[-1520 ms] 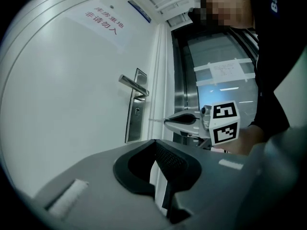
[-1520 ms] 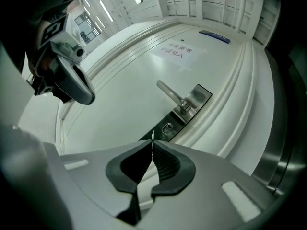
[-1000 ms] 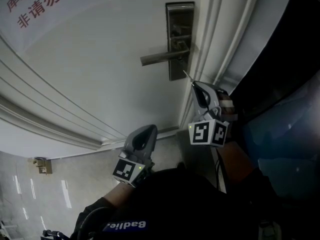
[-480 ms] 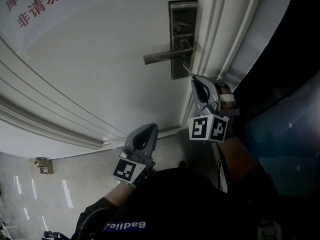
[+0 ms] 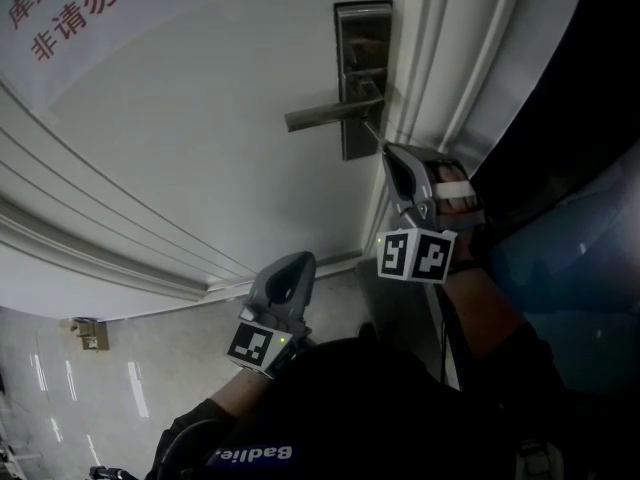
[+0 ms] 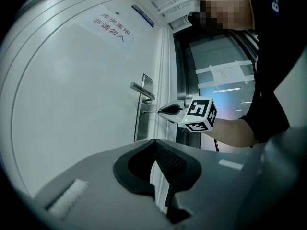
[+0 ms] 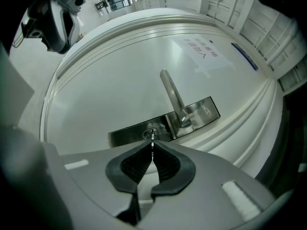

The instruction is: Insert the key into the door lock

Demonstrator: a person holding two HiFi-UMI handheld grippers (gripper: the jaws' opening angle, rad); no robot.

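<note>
In the head view, your right tongs [image 5: 388, 153] carry the key [image 5: 373, 134] to the lock plate [image 5: 365, 38], just under the handle [image 5: 318, 117]. Your left tongs [image 5: 292, 263] hang low, well off the door [image 5: 200, 118]. The left gripper view shows those tongs pressed together, empty. In the right gripper view the tongs pinch the key, its tip at the keyhole [image 7: 150, 133]. It looks aligned but not yet pushed home.

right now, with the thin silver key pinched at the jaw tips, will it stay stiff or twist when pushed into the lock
The thin silver metal key likely stays stiff: it juts straight from the right gripper toward the round keyhole. Pinched only at the very jaw tips, it may pivot or slip under a push. Being so slim, probably very light.
</note>
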